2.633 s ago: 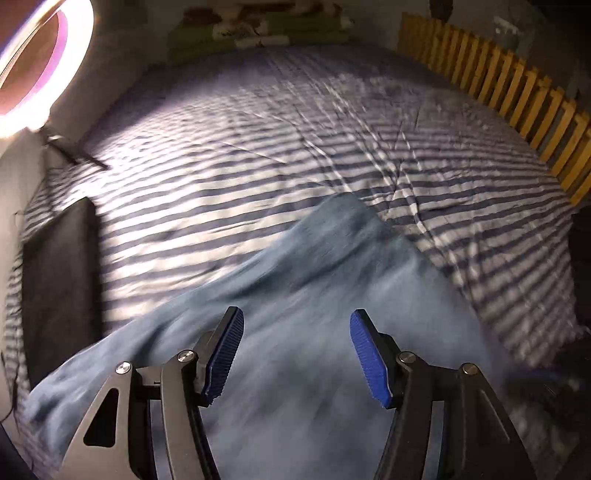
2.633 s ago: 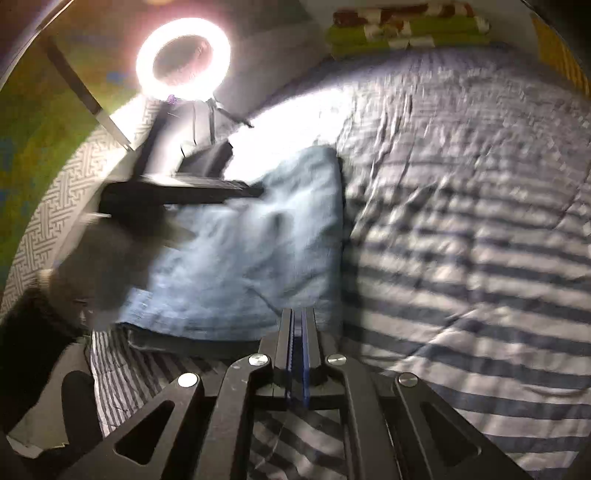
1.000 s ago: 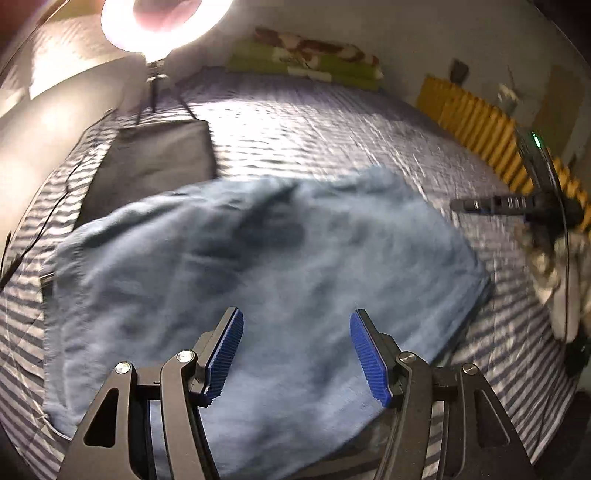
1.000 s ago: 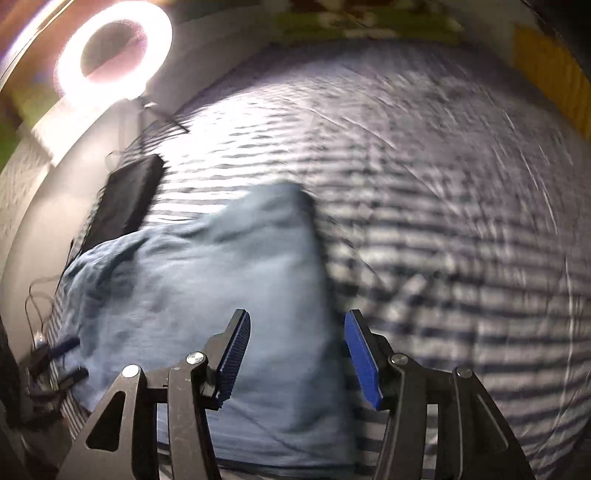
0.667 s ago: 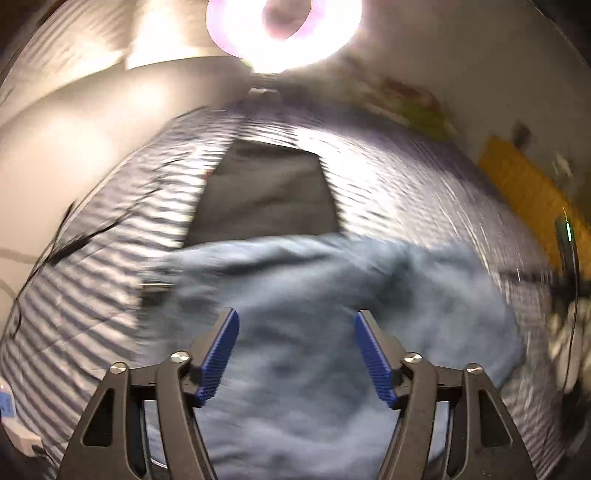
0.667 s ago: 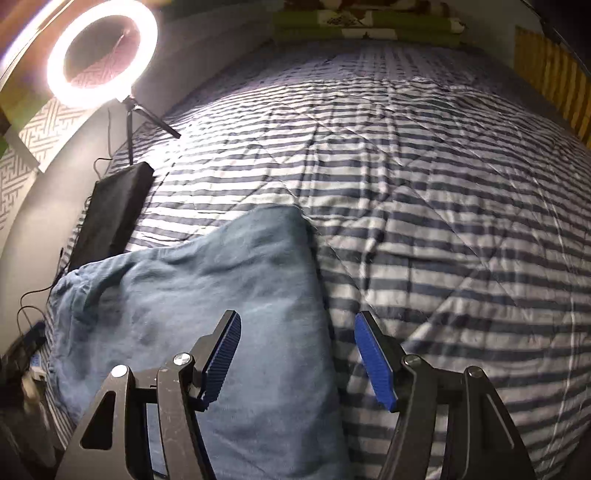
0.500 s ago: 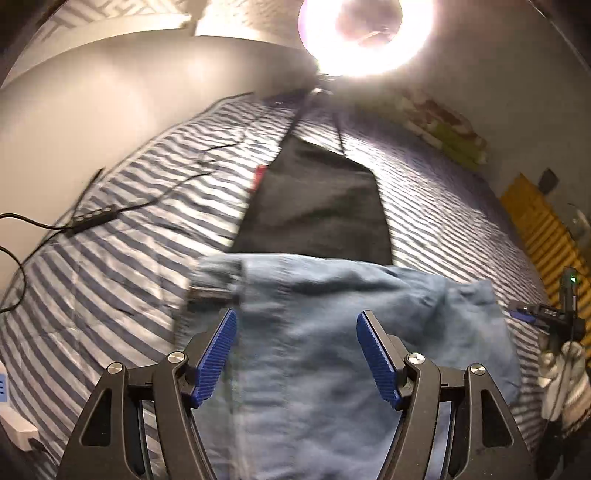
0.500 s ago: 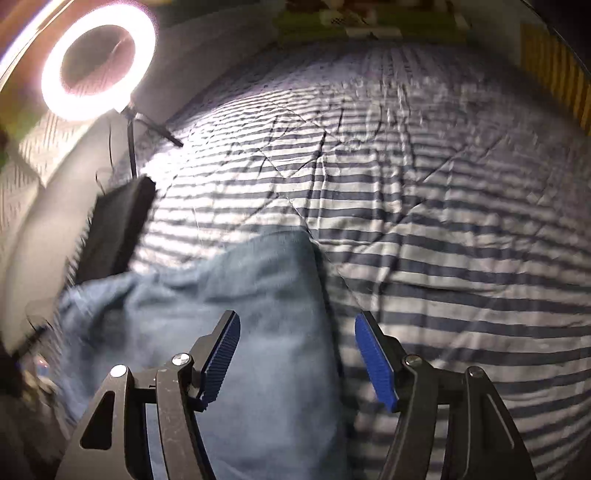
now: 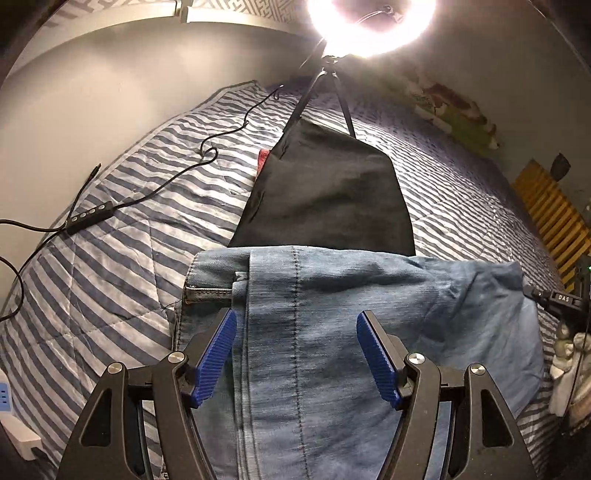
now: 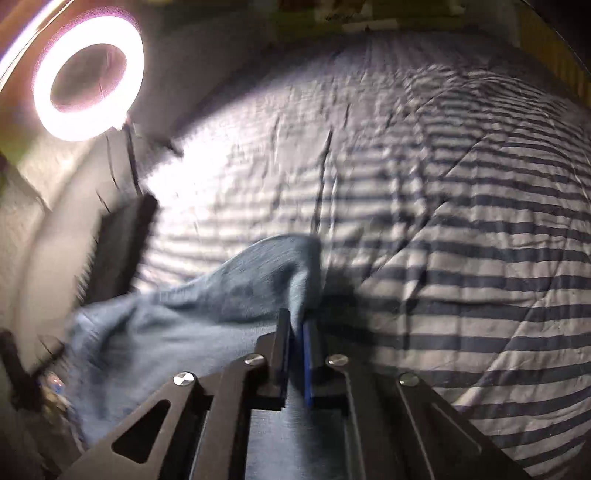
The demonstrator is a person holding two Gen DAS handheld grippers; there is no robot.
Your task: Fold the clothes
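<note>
Folded blue jeans (image 9: 332, 314) lie on the striped bedspread (image 9: 122, 229), waistband end at the left. My left gripper (image 9: 295, 332) hovers over the jeans near the waistband, jaws wide apart, blue pads (image 9: 218, 350) on either side of a seam with no grip on the cloth. In the right wrist view the same jeans (image 10: 207, 306) rise to a pinched corner, and my right gripper (image 10: 297, 332) is shut on that corner, the denim pulled up into a peak between the pads.
A folded black garment (image 9: 328, 188) lies just beyond the jeans. A lit ring light (image 9: 369, 22) on a tripod stands at the bed's head, its cable and remote (image 9: 88, 218) trailing across the bedspread. A yellow slatted fence (image 9: 550, 218) lines the far right.
My right gripper has shut on the jeans' corner, which now stands up in a peak. My left gripper swung over to the waistband end and has stayed open.
</note>
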